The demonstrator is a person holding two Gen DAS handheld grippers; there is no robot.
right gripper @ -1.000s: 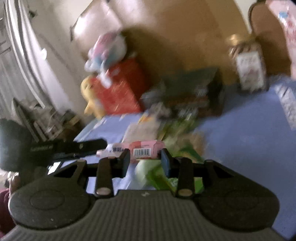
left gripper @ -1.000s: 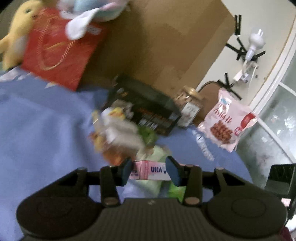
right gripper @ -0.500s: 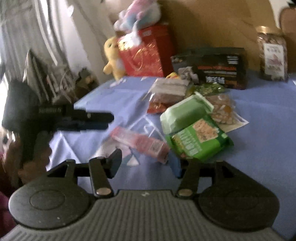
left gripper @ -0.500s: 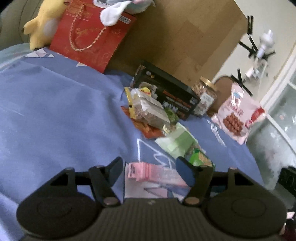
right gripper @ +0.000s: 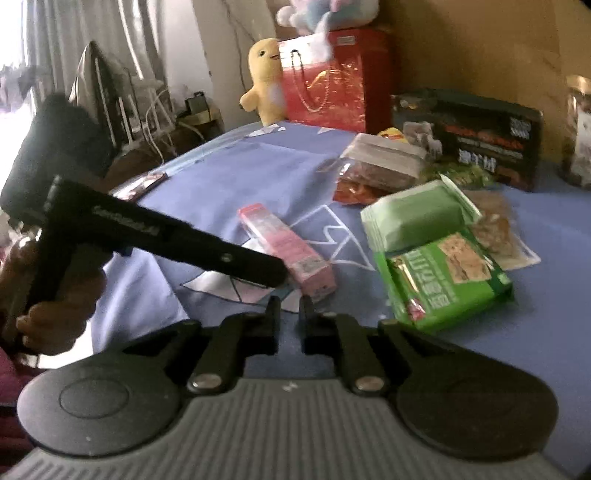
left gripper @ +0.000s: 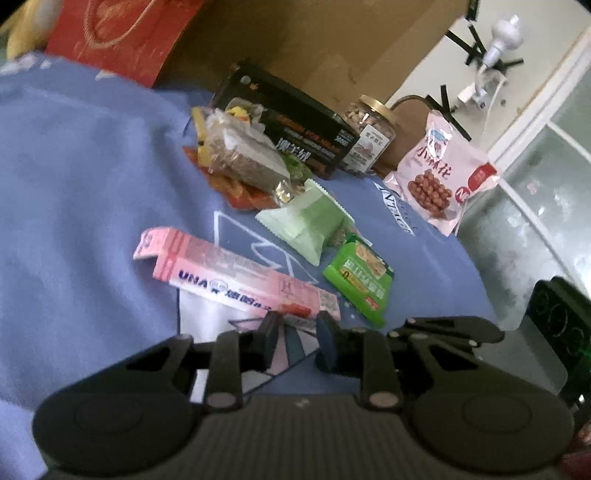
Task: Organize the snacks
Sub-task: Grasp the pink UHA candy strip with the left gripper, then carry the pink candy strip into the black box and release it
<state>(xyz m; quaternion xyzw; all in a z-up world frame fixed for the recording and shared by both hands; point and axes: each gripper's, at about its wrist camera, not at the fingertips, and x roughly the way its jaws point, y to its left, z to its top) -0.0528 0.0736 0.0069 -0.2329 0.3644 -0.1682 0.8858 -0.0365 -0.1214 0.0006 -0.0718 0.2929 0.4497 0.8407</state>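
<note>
The pink snack box [left gripper: 236, 275] lies flat on the blue cloth [left gripper: 81, 192], one end flap open, "UNA" printed on its side — that lettering is legible only in the left view. At its 3 o'clock sits a green biscuit packet [left gripper: 360, 277]. The left gripper [left gripper: 297, 332] hangs just short of the box, fingers released. The right view alone shows the yellow plush [right gripper: 264, 83]; the right gripper [right gripper: 289, 312] is empty, fingers narrowly apart.

Blue cloth [left gripper: 74, 155] covers the surface; brown board [left gripper: 314, 40] behind; pale curtains [right gripper: 92, 29], perhaps backlit.
</note>
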